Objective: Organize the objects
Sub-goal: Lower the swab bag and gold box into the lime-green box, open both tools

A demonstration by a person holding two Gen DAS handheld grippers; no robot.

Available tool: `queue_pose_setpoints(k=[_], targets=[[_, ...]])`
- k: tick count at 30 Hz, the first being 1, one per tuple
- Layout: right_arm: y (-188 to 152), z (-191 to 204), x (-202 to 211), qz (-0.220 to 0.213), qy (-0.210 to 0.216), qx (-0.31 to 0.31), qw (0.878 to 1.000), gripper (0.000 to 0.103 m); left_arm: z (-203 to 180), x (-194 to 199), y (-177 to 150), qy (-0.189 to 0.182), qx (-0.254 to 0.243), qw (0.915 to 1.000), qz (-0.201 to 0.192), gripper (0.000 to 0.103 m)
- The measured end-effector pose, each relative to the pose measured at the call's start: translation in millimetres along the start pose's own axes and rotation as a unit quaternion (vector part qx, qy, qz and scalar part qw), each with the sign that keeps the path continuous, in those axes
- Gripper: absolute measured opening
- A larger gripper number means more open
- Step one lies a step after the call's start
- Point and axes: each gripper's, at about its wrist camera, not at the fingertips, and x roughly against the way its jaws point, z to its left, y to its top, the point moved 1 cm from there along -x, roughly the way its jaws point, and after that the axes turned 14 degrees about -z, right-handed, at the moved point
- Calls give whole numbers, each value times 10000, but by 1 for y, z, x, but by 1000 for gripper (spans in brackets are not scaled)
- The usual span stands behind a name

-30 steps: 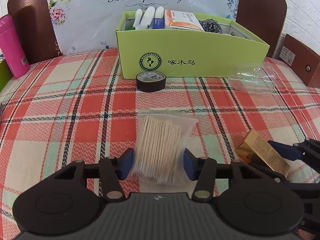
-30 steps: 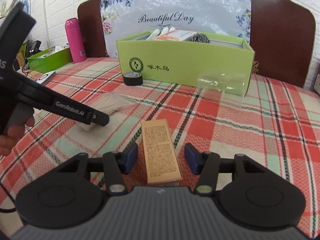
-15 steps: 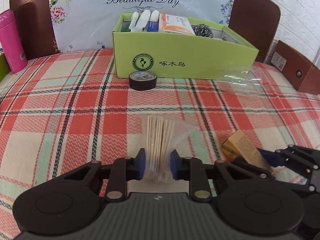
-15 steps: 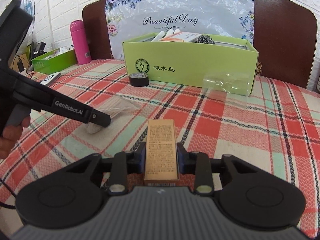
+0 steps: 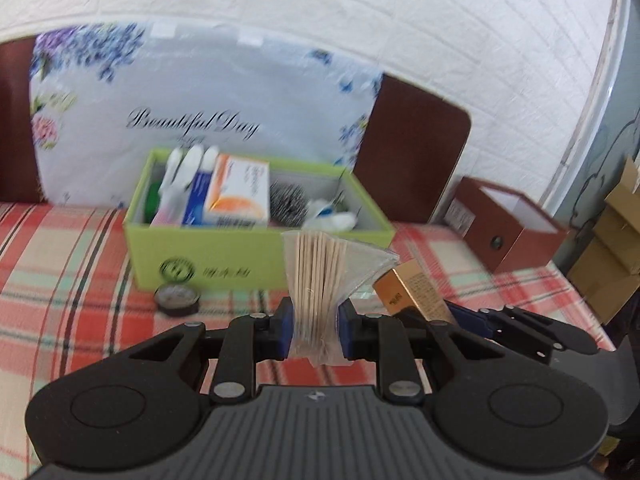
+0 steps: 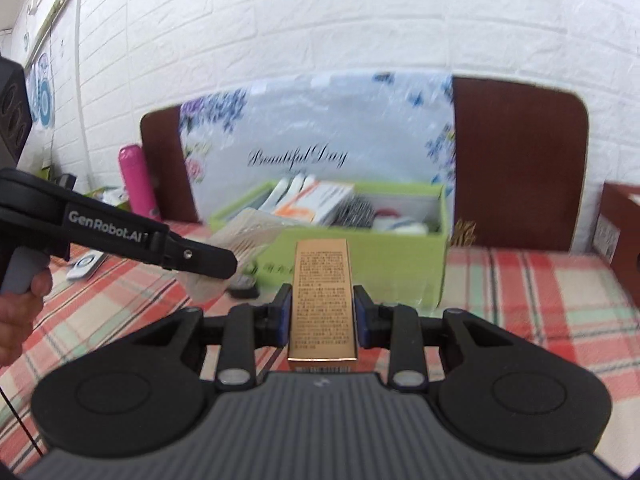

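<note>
My left gripper (image 5: 315, 334) is shut on a clear bag of wooden toothpicks (image 5: 320, 280) and holds it in the air in front of the green box (image 5: 256, 256). My right gripper (image 6: 322, 320) is shut on a gold carton (image 6: 323, 300), also lifted, in front of the same green box (image 6: 376, 256). The gold carton (image 5: 416, 292) and right gripper show just right of the toothpick bag in the left wrist view. The left gripper and its bag (image 6: 244, 236) show at the left in the right wrist view. The box holds white tubes, an orange-white packet (image 5: 238, 196) and a steel scourer (image 5: 288, 204).
A black tape roll (image 5: 178, 298) lies on the plaid cloth before the box. A pink bottle (image 6: 138, 184) stands at the back left. A brown open box (image 5: 508, 232) sits at the right. A floral bag and brown headboard stand behind.
Both grippers have risen off the cloth with their loads and moved toward the green box. A second ago both were open around the bag and carton; they closed on them.
</note>
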Motion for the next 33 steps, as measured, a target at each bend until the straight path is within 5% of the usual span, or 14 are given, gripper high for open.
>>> queue_pose_setpoints(k=[4, 11, 25, 26, 28, 29, 31, 33], targets=[[25, -17, -18, -274, -264, 73, 9993, 30, -15, -16, 31, -262, 71, 9993, -252, 23], [47, -39, -70, -439, -667, 144, 9967, 30, -27, -68, 70, -199, 283, 9985, -436, 23], [16, -45, -175, -104, -764, 615, 9951, 30, 5, -170, 66, 14, 431, 9991, -38, 23], [14, -45, -179, -71, -745, 681, 9949, 30, 8, -174, 65, 49, 427, 9991, -49, 31], [8, -43, -183, -38, -728, 833, 9939, 32, 14, -174, 62, 105, 485, 9988, -58, 63], [7, -42, -183, -52, -744, 910, 9931, 42, 17, -172, 61, 180, 496, 9985, -142, 77], [4, -39, -179, -190, -793, 1032, 9913, 68, 19, -165, 59, 226, 409, 9983, -340, 78], [3, -38, -174, -257, -811, 1083, 9905, 78, 19, -161, 60, 227, 320, 9986, -353, 78]])
